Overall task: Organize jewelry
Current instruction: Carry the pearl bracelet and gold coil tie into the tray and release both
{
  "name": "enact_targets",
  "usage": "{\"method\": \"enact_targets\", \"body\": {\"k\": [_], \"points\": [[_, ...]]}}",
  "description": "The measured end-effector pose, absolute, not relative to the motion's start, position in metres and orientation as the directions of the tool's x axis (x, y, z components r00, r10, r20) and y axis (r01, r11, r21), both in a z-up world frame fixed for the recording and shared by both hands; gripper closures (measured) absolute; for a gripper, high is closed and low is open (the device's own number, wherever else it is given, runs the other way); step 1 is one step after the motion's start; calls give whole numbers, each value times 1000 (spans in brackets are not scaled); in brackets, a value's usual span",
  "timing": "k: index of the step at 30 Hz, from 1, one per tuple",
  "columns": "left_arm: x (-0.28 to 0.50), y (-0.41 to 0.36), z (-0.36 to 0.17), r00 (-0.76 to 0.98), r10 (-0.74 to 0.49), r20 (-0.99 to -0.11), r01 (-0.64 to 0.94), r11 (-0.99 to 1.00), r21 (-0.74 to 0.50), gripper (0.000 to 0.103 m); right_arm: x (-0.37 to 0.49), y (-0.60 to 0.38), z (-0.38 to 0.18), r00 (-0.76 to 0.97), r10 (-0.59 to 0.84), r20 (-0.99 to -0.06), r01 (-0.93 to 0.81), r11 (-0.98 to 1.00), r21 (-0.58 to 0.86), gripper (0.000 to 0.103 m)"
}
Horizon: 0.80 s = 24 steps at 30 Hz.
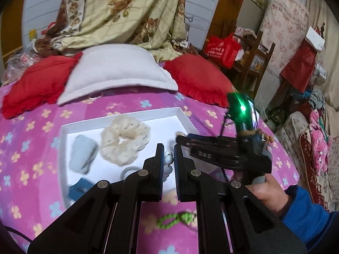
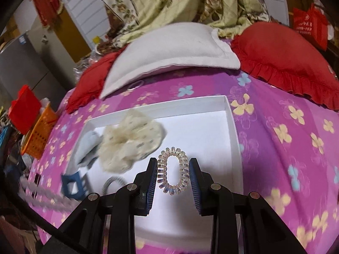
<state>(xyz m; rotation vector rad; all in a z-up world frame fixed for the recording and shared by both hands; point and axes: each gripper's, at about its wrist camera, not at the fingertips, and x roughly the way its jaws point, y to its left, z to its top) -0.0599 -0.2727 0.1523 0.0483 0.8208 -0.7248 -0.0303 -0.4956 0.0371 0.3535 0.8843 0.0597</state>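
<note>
A shallow white tray point(image 2: 232, 114) is lying on the bed's pink flowered sheet point(image 2: 275, 110), with open sheet on its right side running out to a red ruffled pillow point(image 2: 281, 63). Beyond the tray's far rim a white pillow point(image 2: 169, 48) is sitting close, with a small ring point(image 2: 135, 85) lying at its edge.

The right half of the tray is lying bare. Its left half is holding a cream scrunchie point(image 2: 129, 146), a pale blue cloth piece point(image 2: 88, 148) just beside it, a dark blue claw clip point(image 2: 73, 185) at the near left corner and a grey hair tie point(image 2: 112, 183).

The left hand-held gripper point(image 1: 168, 165) is nearly closed, pinching a strand of white beads point(image 1: 168, 160) above the tray's near edge. The right hand-held gripper point(image 2: 173, 169) is standing partly open, gripping a clear spiral hair tie point(image 2: 173, 170) between its pads, over the bare part of the tray.

Only the left wrist view is showing a green braided band point(image 1: 178, 219) lying on the sheet in front of the tray, and the person's hand point(image 1: 269, 192) in a blue sleeve holding the other tool. Only the right wrist view is showing the bead strand trailing across the lower left, and an orange basket point(image 2: 40, 133) past the bed's left edge.
</note>
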Motion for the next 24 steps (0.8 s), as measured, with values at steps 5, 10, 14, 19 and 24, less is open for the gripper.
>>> {"method": "enact_targets", "body": {"k": [5, 10, 14, 19, 24], "points": [[-23, -307, 117, 419, -533, -735, 578, 781, -237, 95, 3, -506, 22, 594, 207, -778, 113, 936, 335, 74], [1, -319, 85, 401, -487, -776, 546, 807, -225, 95, 26, -509, 15, 569, 193, -800, 113, 944, 309, 73], [11, -316, 73, 389, -485, -783, 531, 813, -240, 92, 36, -508, 10, 562, 182, -807, 127, 945, 301, 69], [8, -306, 78, 398, -498, -770, 528, 811, -252, 69, 38, -507, 13, 586, 198, -786, 146, 928, 342, 51], [-14, -287, 101, 440, -495, -749, 529, 817, -229, 69, 15, -507, 31, 627, 201, -753, 140, 921, 363, 51]]}}
